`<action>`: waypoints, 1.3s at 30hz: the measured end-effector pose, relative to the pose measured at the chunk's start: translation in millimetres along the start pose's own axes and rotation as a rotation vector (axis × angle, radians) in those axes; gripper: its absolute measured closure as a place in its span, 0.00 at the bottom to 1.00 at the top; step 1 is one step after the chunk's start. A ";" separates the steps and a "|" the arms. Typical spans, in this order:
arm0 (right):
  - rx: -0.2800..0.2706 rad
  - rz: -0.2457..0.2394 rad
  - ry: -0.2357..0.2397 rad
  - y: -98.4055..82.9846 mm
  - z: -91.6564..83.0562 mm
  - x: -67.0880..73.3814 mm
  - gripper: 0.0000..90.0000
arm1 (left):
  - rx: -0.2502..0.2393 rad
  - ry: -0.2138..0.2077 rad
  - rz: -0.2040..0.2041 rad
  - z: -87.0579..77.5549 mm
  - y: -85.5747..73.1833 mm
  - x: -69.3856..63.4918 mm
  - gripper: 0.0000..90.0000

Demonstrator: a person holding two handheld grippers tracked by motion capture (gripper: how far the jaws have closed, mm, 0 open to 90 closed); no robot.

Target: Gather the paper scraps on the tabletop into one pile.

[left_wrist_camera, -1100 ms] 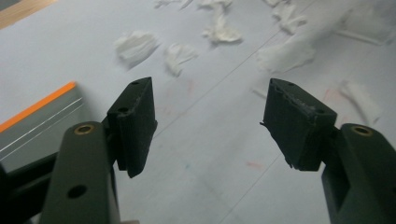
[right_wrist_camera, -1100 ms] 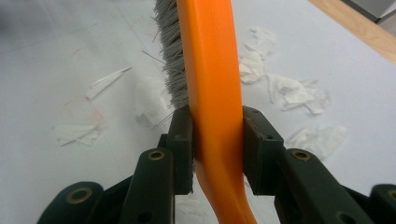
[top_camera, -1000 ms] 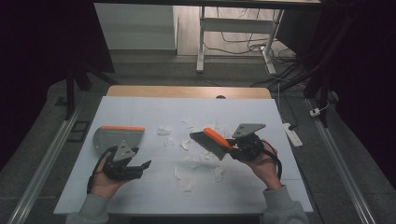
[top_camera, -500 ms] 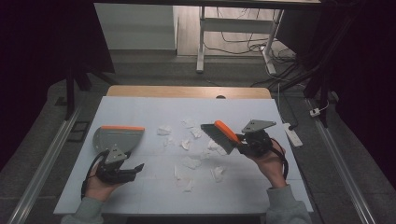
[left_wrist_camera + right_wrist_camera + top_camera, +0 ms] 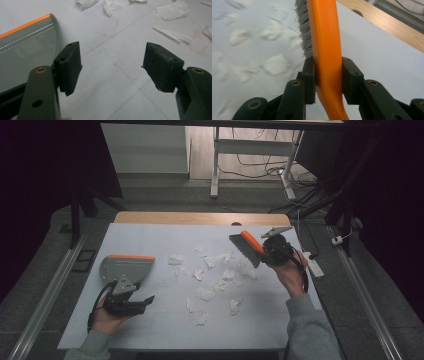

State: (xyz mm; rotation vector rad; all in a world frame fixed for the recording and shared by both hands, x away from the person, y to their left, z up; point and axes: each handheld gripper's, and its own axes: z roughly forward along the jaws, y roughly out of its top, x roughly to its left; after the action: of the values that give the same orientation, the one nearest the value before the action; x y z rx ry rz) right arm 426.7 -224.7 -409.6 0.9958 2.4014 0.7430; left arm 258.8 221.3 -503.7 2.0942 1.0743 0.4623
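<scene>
Right gripper (image 5: 265, 251) clamped the brush (image 5: 246, 247) by its orange handle, raised beyond the paper scraps (image 5: 215, 280). Left gripper (image 5: 142, 301) stood open, nothing between its jaws, just beside the dustpan (image 5: 126, 267) on the bench (image 5: 165, 320), which likely awaited sweepings.

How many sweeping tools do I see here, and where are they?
2. The dustpan lies on the table at its left side. The brush is clamped in the right tongs, by the right edge of the paper scraps. None seems hidden.

orange-handled grey brush (image 5: 246, 246), white paper scraps (image 5: 205, 294)
</scene>
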 end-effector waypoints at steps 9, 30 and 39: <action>0.257 0.001 -0.109 32.0 53.8 -21.2 0.75 | -0.002 -0.007 -0.002 0.9 -1.0 0.9 0.35; 0.411 -0.130 0.064 38.3 68.5 34.9 0.75 | -0.006 0.001 0.001 0.2 -0.9 -0.1 0.36; 0.290 -0.067 0.129 38.0 44.6 34.2 0.75 | -0.003 -0.002 0.005 0.7 -0.7 -0.7 0.36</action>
State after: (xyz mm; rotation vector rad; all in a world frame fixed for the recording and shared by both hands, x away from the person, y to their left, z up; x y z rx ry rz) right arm 449.2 -162.9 -426.2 0.9960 2.6956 0.4543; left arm 258.4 220.6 -504.7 2.0950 1.0669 0.4639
